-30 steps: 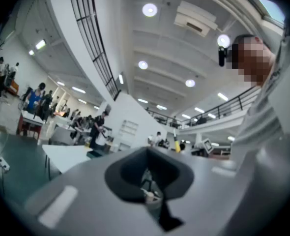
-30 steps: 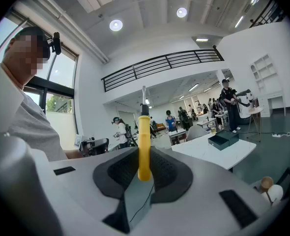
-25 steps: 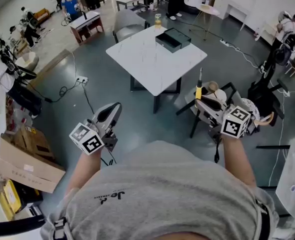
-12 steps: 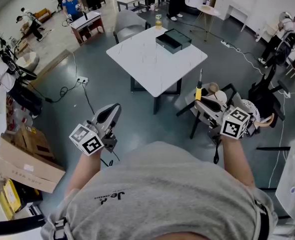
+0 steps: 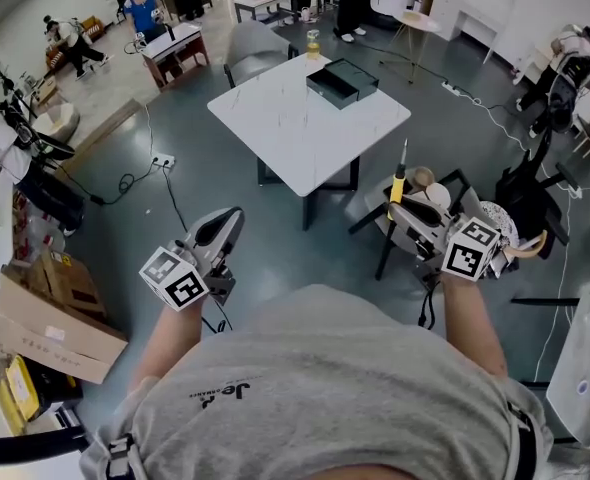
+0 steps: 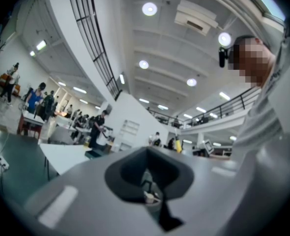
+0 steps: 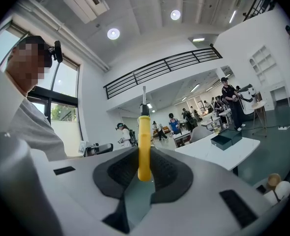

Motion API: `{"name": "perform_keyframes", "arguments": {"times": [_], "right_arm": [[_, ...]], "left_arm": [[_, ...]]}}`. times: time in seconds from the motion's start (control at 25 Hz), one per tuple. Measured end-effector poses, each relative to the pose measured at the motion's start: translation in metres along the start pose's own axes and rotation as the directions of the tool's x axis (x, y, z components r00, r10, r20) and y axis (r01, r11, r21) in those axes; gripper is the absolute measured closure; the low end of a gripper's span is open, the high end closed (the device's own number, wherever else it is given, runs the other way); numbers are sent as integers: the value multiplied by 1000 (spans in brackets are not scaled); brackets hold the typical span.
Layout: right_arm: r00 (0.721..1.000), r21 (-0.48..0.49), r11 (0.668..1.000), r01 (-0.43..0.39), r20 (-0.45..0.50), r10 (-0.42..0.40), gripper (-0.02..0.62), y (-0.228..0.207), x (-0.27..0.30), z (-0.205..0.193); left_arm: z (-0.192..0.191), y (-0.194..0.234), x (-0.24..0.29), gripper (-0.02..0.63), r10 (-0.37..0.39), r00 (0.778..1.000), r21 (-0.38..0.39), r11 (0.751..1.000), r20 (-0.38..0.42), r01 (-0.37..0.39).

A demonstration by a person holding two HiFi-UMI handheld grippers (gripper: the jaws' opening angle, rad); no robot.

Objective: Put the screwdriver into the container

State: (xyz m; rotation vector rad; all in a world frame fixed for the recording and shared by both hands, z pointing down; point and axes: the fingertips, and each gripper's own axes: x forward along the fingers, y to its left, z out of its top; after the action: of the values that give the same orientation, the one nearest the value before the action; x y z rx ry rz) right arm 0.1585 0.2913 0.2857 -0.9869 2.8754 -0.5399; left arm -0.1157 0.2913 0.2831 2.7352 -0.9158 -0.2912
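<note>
wears: grey T-shirt point(image 5: 325, 388), small dark letters on front | left gripper point(image 5: 236, 212): pale grey shell, black pads | right gripper point(image 5: 403, 206): same look | each: 1 cube point(image 5: 175, 278), black-and-white squares

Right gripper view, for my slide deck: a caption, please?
Right tool grips a yellow-handled screwdriver tip up; dark container on white table ahead.

Head view: the screwdriver point(image 5: 398, 180) handle's lower end hides between my right gripper point(image 5: 412, 206) fingers. The container point(image 5: 342, 79) sits far beyond the fingertips and I can't read inside. My left gripper point(image 6: 151, 183) pads blur.
</note>
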Motion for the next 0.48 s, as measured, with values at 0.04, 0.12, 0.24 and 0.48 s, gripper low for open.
{"name": "perform_keyframes", "arguments": {"times": [0.04, 0.12, 0.24, 0.48], "right_arm": [[1000, -2, 1000, -2, -1, 2, 525, -4, -5, 1], [1000, -5, 1000, -5, -3, 5, 525, -12, -15, 4], [1000, -9, 1000, -4, 2, 4, 525, -25, -34, 8], [1000, -3, 1000, -6, -3, 6, 525, -51, -70, 13]], "left_arm": [[-1, -4, 6, 601, -1, 1000, 1, 1000, 1, 1], [-3, -12, 19, 601, -4, 1000, 4, 1000, 2, 4], [-7, -26, 38, 603, -2, 1000, 10, 1000, -1, 2], [-17, -53, 71, 603, 2, 1000, 11, 1000, 2, -2]]}}
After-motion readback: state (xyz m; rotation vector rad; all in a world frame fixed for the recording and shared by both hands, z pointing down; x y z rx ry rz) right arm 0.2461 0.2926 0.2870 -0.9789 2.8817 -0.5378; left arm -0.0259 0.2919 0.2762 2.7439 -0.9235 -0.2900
